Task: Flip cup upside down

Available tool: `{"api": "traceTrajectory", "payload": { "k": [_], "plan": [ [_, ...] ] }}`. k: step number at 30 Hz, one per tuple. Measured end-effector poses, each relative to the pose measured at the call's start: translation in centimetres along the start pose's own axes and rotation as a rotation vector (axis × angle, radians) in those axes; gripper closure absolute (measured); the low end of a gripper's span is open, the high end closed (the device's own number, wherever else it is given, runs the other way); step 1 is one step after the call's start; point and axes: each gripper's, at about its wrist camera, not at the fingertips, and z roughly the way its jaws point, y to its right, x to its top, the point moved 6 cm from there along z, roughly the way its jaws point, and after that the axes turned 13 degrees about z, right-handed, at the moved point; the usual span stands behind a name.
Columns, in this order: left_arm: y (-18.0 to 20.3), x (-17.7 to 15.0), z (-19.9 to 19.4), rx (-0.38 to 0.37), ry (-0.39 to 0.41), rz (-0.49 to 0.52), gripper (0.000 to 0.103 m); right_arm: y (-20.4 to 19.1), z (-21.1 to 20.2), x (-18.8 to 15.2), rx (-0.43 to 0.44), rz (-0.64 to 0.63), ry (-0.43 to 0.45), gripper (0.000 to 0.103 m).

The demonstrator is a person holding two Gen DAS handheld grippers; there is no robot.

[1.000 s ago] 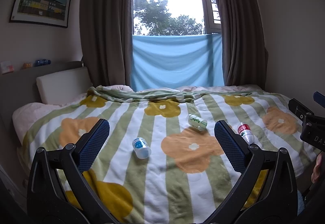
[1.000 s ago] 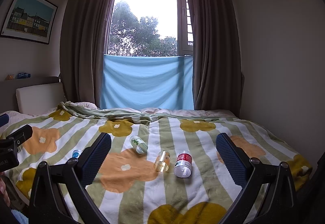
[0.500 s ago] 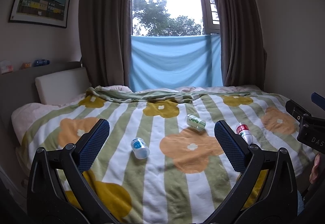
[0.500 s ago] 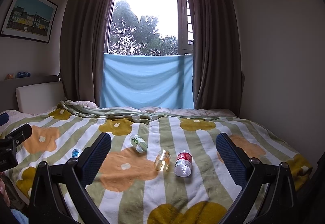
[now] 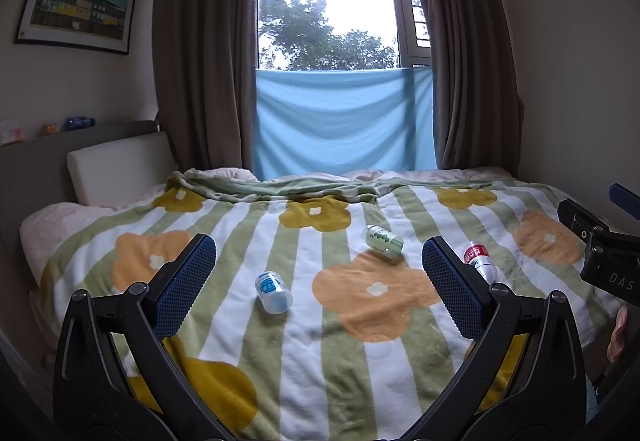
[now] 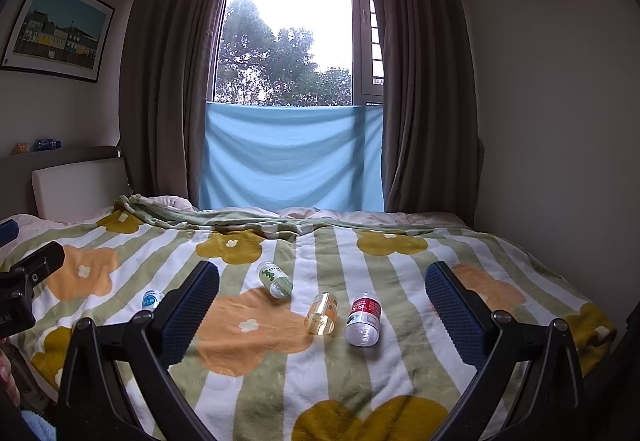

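- Four small clear cups lie on their sides on the bed blanket, none upright or inverted.
- Blue-label cup: centre of the left wrist view, on a white stripe; in the right wrist view it sits at lower left, partly hidden behind a finger pad.
- Green-label cup: just above centre in the right wrist view, at the edge of an orange flower.
- Amber cup and red-label cup: side by side, close but apart, just below centre of the right wrist view.
- Left gripper: jaws spread wide, holding nothing; the blue-label cup shows between its pads, farther off.
- Right gripper: jaws spread wide, empty; the amber and red-label cups appear between its pads, untouched.
- Background: blue cloth across the lower window, brown curtains on both sides, framed picture at upper left.
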Motion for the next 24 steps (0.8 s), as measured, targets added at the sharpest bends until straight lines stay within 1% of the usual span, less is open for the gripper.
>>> {"api": "traceTrajectory", "payload": {
  "k": [7,16,20,24],
  "plan": [
    [0.1,-0.2,0.3,-0.004,-0.006,-0.001,0.0,-0.2,0.2,-0.3,0.001,0.0,-0.008,0.0],
    [-0.2,-0.8,1.7,-0.011,-0.033,-0.01,0.0,-0.5,1.5,-0.4,0.0,-0.004,-0.038,0.0],
    [-0.3,-1.5,2.9,-0.017,-0.065,-0.016,0.0,-0.4,2.6,-0.7,0.006,0.001,-0.067,0.0],
    [-0.8,-2.9,4.7,-0.026,-0.115,-0.038,0.0,-0.5,4.5,-0.9,0.007,-0.006,-0.101,0.0]
  ]
}}
